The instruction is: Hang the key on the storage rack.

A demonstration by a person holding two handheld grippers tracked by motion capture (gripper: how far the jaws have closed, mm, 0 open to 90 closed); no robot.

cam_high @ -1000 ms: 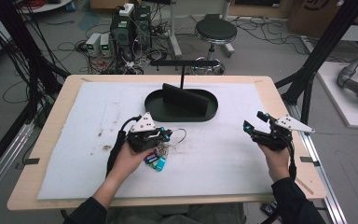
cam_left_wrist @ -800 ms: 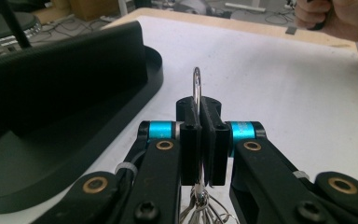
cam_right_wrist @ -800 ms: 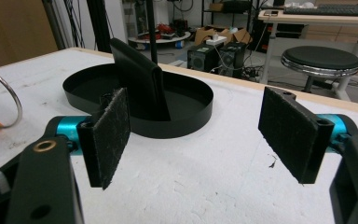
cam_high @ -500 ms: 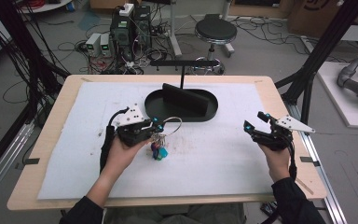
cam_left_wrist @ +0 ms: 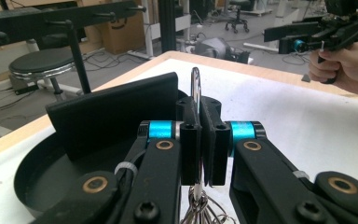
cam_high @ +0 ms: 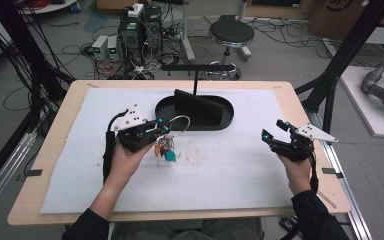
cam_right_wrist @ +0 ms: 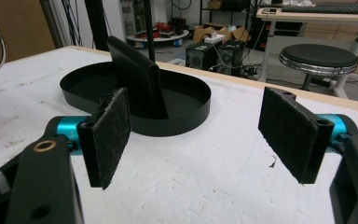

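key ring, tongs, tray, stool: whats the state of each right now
key ring: clamped upright in the left tongs, keys and tags hanging below
left tongs: shut on the key ring, beside the tray
right tongs: open, empty, above the white mat
black tray: empty, upright divider inside
stool: unoccupied

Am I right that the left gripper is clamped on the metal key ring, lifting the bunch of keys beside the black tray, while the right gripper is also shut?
Not quite: the right gripper is open, its jaws standing wide apart with nothing between them, as the right gripper view shows. The rest holds: the left gripper is clamped on the metal key ring, with the keys hanging beside the black tray.
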